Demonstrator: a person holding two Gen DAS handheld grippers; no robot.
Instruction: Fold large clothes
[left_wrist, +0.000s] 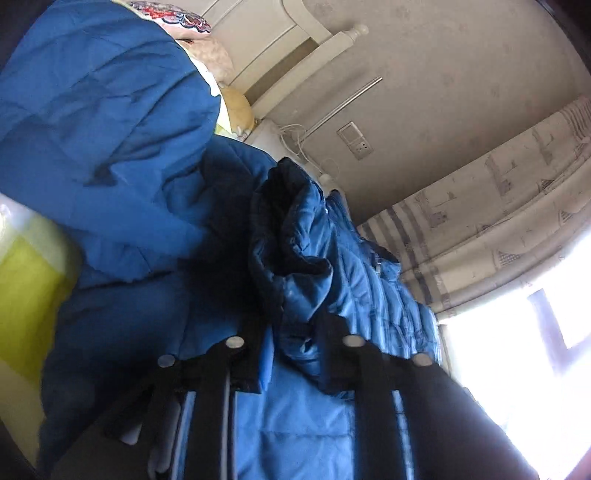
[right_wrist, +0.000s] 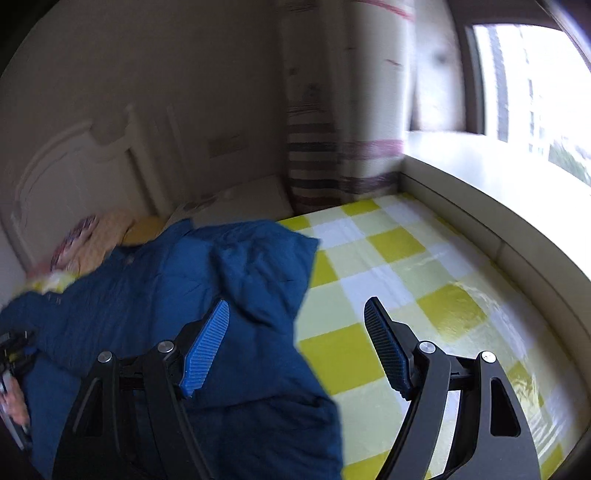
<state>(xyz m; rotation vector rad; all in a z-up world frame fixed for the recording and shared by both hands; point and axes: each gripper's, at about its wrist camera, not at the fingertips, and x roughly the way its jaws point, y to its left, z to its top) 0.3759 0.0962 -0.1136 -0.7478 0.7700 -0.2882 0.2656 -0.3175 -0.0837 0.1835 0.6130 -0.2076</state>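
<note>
A large blue quilted jacket (right_wrist: 221, 266) lies crumpled on the left half of a bed. In the left wrist view, which is rolled sideways, the jacket (left_wrist: 110, 129) fills the frame. A fold of it with a dark lining (left_wrist: 295, 221) runs up from between the black fingers of my left gripper (left_wrist: 295, 354), which is shut on that fold. My right gripper (right_wrist: 297, 302) stands open above the jacket's right edge. Its left blue pad (right_wrist: 207, 343) is over the jacket, its right pad (right_wrist: 384, 343) over the sheet, and nothing is between them. A hand with the left gripper (right_wrist: 11, 369) shows at the left edge.
The bed has a yellow-and-white checked sheet (right_wrist: 388, 258), bare to the right of the jacket. Pillows (right_wrist: 107, 229) lie against a white headboard (right_wrist: 74, 166). A striped curtain (right_wrist: 332, 166), a window (right_wrist: 535, 92) and a pale ledge (right_wrist: 480, 229) bound the far and right sides.
</note>
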